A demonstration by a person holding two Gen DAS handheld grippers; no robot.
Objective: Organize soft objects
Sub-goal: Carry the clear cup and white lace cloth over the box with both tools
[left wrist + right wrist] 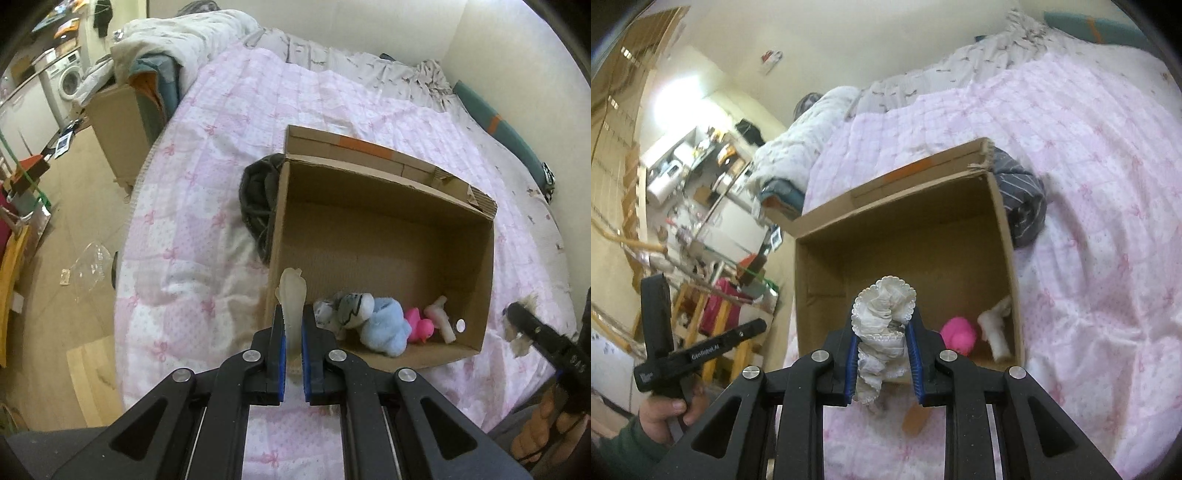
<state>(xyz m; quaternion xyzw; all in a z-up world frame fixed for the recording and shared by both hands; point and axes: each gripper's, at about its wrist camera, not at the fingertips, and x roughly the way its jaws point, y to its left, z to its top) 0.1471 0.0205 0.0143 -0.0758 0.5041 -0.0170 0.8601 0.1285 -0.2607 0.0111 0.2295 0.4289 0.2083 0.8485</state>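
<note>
An open cardboard box [384, 192] lies on a pink quilted bed; it also shows in the right wrist view [886, 218]. Inside are a grey-white plush [351, 306], a light blue plush [386, 325], a pink rubber duck [419, 326] and a white toy [443, 317]. My left gripper [292, 325] is shut on a pale translucent soft toy [291, 295] beside the box's near left corner. My right gripper [882, 332] is shut on a frilly white cloth [882, 306] above the box's near rim. The duck [958, 334] and white toy [995, 332] show there too.
A dark striped garment [258, 199] lies against the box's far side, also seen in the right wrist view [1023, 199]. A bunched duvet [177, 40] lies at the bed's head. The floor on the left holds a cardboard box [118, 133], a washing machine [70, 77] and clutter.
</note>
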